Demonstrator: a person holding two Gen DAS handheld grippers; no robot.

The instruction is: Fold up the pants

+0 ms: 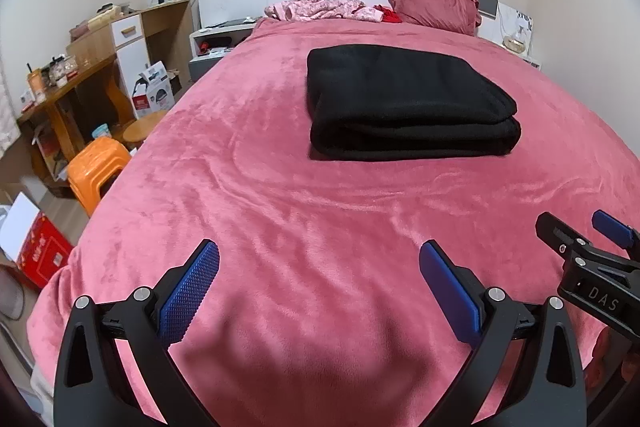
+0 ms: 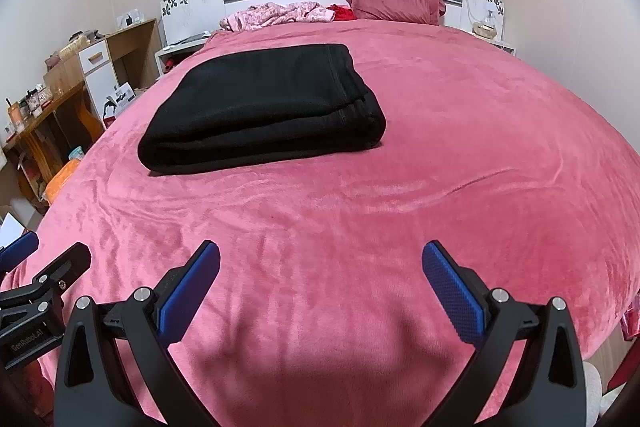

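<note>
Pants (image 1: 412, 103) lie on bed (image 1: 280, 211) as compact black stack, several layers deep, edges roughly squared; we judge folding done, nothing left but perhaps tidying. Left claw (image 1: 319, 287): fingers spread apart, empty, above bare blanket; pants well ahead of it, slightly right. Right claw (image 2: 320, 287): fingers likewise apart, holding nothing; pants (image 2: 264, 111) well ahead, off to left. We see neither claw touching cloth.

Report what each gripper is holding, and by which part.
Nothing. Left gripper and right gripper have open jaws over the pink blanket; folded black fleece pants lie untouched.
</note>
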